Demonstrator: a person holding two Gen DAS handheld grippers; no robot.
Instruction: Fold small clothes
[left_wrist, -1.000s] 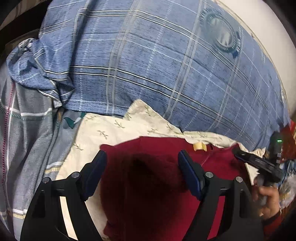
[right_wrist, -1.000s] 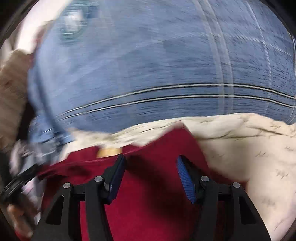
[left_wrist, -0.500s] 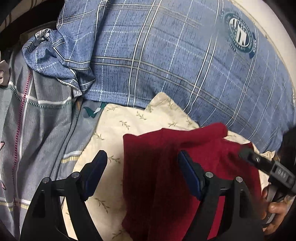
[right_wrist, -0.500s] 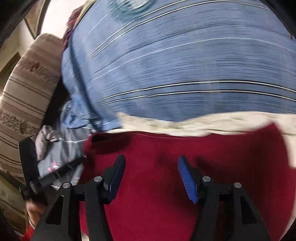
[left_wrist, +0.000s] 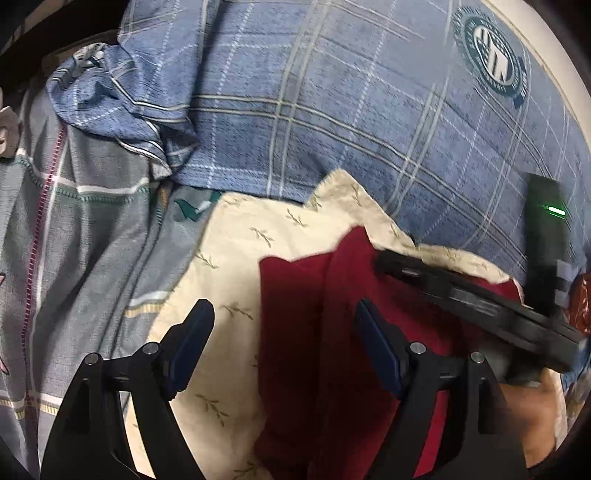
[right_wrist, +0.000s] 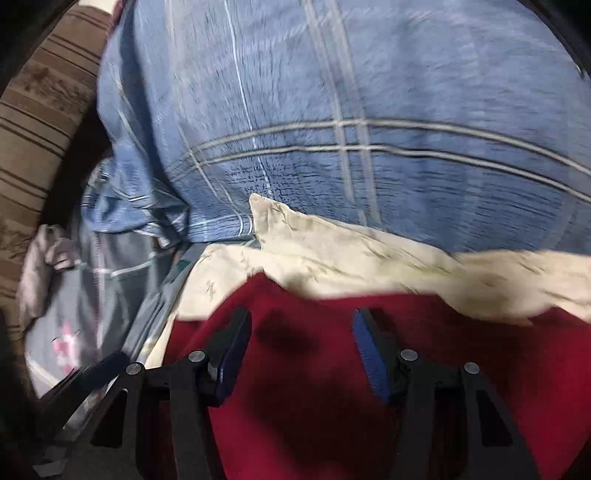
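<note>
Left tool (left_wrist: 282, 332) wide open, right tool (right_wrist: 301, 336) half open, both empty above red garment (right_wrist: 314, 406).

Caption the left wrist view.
Open left gripper over a red garment on cream leaf-print cloth, blue plaid pillow behind.

1. The dark red knit garment (left_wrist: 295, 332) lies on the cream leaf-print cloth (left_wrist: 236, 258).
2. Behind that cloth lies the blue plaid pillow (left_wrist: 332, 110).
3. Left of it lies the grey checked bedsheet (left_wrist: 81, 240).
</note>
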